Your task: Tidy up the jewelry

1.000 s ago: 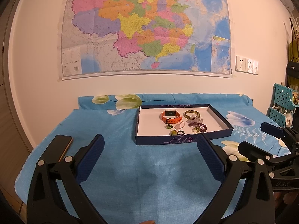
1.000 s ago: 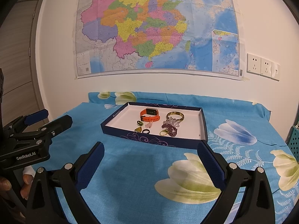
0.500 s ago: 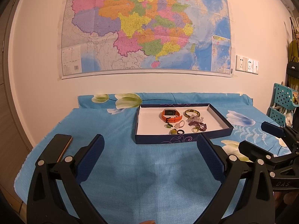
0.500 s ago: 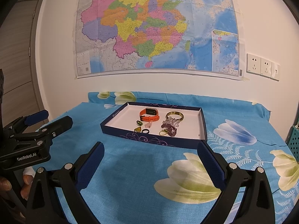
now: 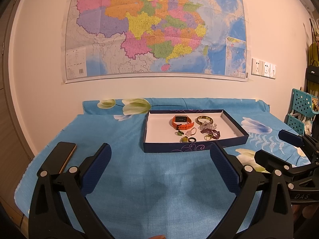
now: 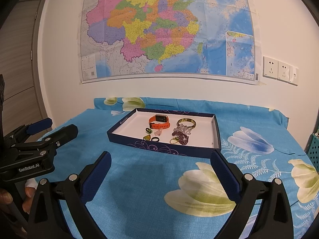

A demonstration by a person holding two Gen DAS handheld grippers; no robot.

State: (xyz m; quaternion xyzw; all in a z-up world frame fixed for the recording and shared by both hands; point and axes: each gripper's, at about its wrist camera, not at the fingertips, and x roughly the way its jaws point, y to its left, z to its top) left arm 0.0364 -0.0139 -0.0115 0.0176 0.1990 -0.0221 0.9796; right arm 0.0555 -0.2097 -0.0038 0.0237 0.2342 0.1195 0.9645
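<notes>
A shallow dark blue box with a white floor lies on the blue flowered cloth. Inside it are an orange watch, a green-brown bangle, a purple bead bracelet, a black ring and small green stones. My left gripper hangs open over bare cloth, short of the box. My right gripper is open too, just before the box's near wall. Nothing sits between either pair of fingers.
A dark phone lies at the table's left edge. A wall with a large map stands behind the table. Teal baskets hang at the right. The other gripper shows at each view's side.
</notes>
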